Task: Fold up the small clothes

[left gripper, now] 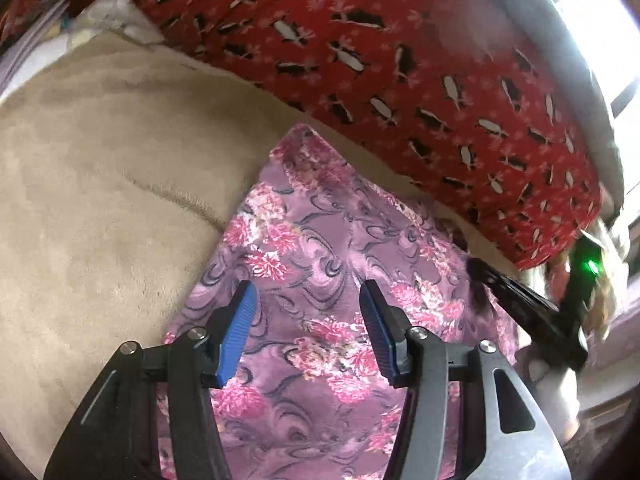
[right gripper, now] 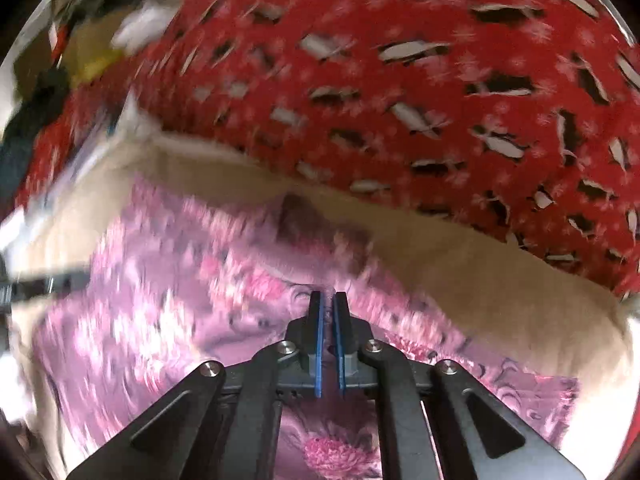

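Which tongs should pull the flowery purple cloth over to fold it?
The right tongs: they look already pinched shut on the purple cloth. The left tongs are wide open above it, holding nothing.

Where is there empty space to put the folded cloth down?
Bare beige blanket lies left of the purple floral cloth, below the red patterned blanket. It is crowded on the cloth's right: the right gripper pinches it there; the left gripper hangs open above.

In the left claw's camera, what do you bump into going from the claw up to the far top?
Open left claw → purple cloth with pink flowers → strip of fuzzy beige blanket → red blanket with black-and-white shapes.
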`<action>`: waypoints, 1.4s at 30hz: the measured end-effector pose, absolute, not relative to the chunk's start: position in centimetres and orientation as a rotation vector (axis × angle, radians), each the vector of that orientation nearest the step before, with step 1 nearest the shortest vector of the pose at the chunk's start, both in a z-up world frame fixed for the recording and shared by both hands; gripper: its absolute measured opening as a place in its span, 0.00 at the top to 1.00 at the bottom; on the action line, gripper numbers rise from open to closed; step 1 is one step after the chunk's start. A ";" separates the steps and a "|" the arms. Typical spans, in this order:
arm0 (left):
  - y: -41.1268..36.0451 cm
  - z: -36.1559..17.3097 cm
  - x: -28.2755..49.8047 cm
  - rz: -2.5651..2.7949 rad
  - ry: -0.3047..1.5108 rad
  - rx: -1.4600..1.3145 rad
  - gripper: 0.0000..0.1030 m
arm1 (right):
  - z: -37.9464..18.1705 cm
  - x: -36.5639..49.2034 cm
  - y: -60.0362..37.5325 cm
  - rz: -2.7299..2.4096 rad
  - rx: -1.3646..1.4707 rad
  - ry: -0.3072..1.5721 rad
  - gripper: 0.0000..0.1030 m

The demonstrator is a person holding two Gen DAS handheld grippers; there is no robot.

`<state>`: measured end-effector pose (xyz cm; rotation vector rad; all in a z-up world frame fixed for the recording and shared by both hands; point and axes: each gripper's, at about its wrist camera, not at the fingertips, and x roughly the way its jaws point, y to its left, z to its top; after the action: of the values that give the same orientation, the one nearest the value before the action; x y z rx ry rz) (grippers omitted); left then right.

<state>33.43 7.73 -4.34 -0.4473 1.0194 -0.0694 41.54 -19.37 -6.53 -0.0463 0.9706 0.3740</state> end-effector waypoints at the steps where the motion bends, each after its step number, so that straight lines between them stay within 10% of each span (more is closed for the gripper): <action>1: 7.3 -4.7 33.6 -0.043 1.034 -0.402 0.48 | -7.7 42.2 -19.4 0.358 -0.037 1.030 0.96; 9: 6.2 -5.8 33.6 0.024 1.056 -0.303 0.48 | -4.6 37.1 -23.2 0.350 0.223 0.886 0.83; 12: 6.1 -5.8 33.5 0.035 1.057 -0.296 0.46 | -6.4 35.6 -23.0 0.264 0.174 0.923 0.61; 17: 5.6 -5.9 33.6 0.048 1.056 -0.251 0.44 | -9.2 34.0 -22.7 0.209 0.165 0.925 0.57; 21: 5.5 -5.8 33.8 0.048 1.058 -0.246 0.40 | -9.1 34.5 -21.8 0.208 0.192 0.944 0.35; 42: 5.5 -3.2 32.9 -0.045 1.079 -0.282 0.39 | -7.6 23.8 -34.1 -0.149 0.400 0.911 0.36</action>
<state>32.93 5.54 -3.22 -0.2823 1.0789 -0.0449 23.76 -34.05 -7.62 0.4002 0.9111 -0.1495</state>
